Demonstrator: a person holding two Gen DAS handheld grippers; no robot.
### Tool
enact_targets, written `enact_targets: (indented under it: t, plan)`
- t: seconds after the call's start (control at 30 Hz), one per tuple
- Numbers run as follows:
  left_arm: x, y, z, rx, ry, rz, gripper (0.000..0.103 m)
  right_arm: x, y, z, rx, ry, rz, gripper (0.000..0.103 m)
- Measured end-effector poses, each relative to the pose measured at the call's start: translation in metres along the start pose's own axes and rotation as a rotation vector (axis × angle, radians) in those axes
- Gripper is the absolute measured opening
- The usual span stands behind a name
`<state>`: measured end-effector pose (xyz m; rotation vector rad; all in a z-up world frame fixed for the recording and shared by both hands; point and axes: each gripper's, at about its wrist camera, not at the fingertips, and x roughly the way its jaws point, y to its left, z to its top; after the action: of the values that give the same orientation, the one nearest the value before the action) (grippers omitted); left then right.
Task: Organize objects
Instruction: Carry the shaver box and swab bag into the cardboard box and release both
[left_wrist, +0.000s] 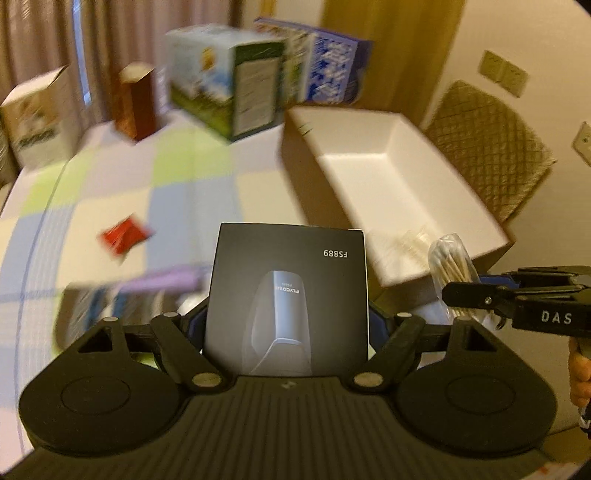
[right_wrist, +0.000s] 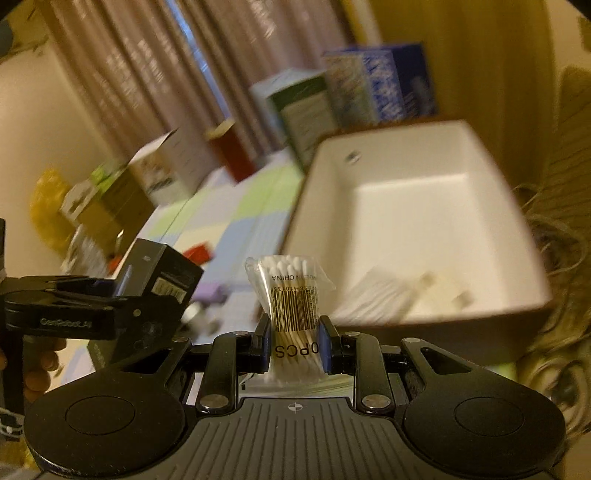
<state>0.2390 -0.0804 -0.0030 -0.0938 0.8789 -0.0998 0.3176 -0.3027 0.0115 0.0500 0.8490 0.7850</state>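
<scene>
White tray (right_wrist: 491, 206) (blurred packets inside), tools gripping black box (left_wrist: 288, 302), swabs (right_wrist: 293, 314)

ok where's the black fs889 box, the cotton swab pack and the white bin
black FS889 box (left_wrist: 288, 295): left wrist view, middle of its printed front face
cotton swab pack (right_wrist: 293, 295): right wrist view, on the barcode
white bin (right_wrist: 417, 155): right wrist view, inner far wall

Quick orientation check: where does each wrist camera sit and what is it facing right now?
Left wrist: on the left gripper, facing its black FS889 box, white tray beyond; right gripper and fingers at right.
Right wrist: on the right gripper, facing its cotton swab pack; left gripper at left.
Shared: tray, cartons, checked tablecloth.
</scene>
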Motion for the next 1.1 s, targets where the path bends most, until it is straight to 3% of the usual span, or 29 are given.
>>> enact_targets:
  t: [0.23, 0.6, 1.1]
  plan:
    - [0.034, -0.05, 0.059, 0.048, -0.066, -0.058, 0.077, 0.0, -0.048, 0.042, 0.027, -0.062, -0.061, 0.022]
    - [0.114, -0.094, 0.131, 0.065, -0.046, -0.032, 0.077, 0.05, -0.107, 0.082, 0.066, -0.003, -0.106, 0.022]
    - [0.214, -0.099, 0.155, 0.037, 0.055, 0.051, 0.077, 0.119, -0.129, 0.098, 0.033, 0.102, -0.184, 0.022]
